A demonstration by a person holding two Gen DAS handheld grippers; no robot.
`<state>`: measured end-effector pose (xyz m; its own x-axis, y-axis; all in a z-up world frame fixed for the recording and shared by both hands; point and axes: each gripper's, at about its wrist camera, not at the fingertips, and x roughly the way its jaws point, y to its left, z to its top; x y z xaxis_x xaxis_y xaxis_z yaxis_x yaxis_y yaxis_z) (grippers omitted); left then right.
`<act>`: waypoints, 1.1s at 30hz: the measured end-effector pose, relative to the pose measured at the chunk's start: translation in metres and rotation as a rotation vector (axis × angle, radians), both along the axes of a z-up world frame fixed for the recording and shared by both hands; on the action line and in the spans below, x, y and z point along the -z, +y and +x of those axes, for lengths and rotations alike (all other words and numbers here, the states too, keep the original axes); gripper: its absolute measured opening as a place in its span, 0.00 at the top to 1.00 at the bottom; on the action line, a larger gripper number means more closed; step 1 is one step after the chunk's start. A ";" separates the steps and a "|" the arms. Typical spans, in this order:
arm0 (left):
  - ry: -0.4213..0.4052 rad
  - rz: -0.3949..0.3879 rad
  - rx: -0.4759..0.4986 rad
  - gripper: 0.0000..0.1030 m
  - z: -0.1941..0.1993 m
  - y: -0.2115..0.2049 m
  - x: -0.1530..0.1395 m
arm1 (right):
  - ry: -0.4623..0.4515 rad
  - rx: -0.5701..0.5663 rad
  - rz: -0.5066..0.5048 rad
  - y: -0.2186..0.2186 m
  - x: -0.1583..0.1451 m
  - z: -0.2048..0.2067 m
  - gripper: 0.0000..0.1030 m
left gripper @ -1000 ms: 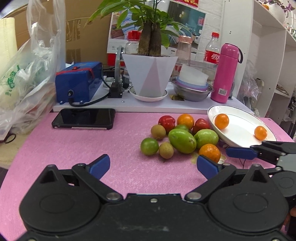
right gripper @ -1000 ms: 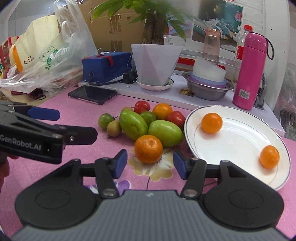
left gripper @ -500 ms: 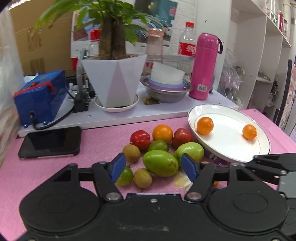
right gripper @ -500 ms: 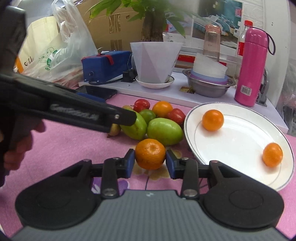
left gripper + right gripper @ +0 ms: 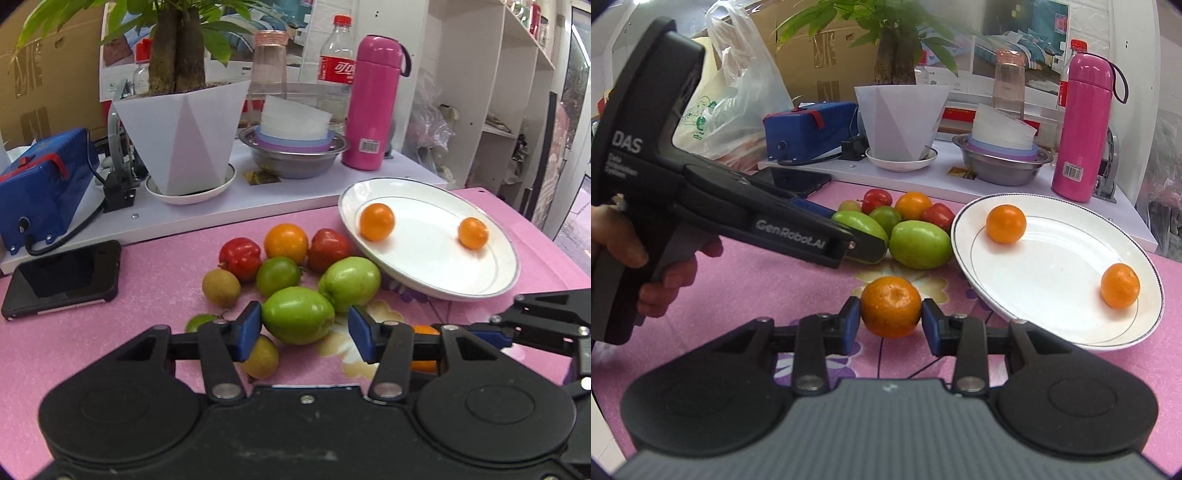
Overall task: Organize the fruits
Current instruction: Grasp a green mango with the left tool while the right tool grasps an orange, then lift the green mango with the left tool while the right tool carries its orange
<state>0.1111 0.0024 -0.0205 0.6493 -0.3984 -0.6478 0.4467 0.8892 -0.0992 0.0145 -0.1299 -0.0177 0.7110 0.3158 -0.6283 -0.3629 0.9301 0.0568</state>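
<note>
My right gripper (image 5: pixel 891 325) is shut on an orange (image 5: pixel 891 312) just above the pink mat, left of the white plate (image 5: pixel 1052 295). The plate holds two oranges (image 5: pixel 1005 223) (image 5: pixel 1120 285). My left gripper (image 5: pixel 303 332) is open, its blue pads either side of a large green fruit (image 5: pixel 297 314); the left pad touches it, the right pad stands apart. Behind lie a second green fruit (image 5: pixel 350 282), a small green one (image 5: pixel 277 275), two red fruits (image 5: pixel 240 257), an orange (image 5: pixel 286 242) and brown kiwis (image 5: pixel 221 287). The plate also shows in the left wrist view (image 5: pixel 443 284).
A black phone (image 5: pixel 61 278) lies at the mat's left. Behind the mat, a white board carries a blue box (image 5: pixel 44 184), a potted plant (image 5: pixel 183 136), a steel bowl with stacked bowls (image 5: pixel 293 146) and a pink flask (image 5: pixel 375 101). A shelf unit (image 5: pixel 491 92) stands at the right.
My right gripper closed on the orange and lifted it slightly. My left gripper moved forward and right to the pile and narrowed around the large green fruit.
</note>
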 end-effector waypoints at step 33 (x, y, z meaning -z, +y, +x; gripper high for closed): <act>0.025 0.094 0.139 0.49 -0.115 0.007 -0.005 | 0.012 0.053 -0.045 -0.032 -0.001 -0.041 0.65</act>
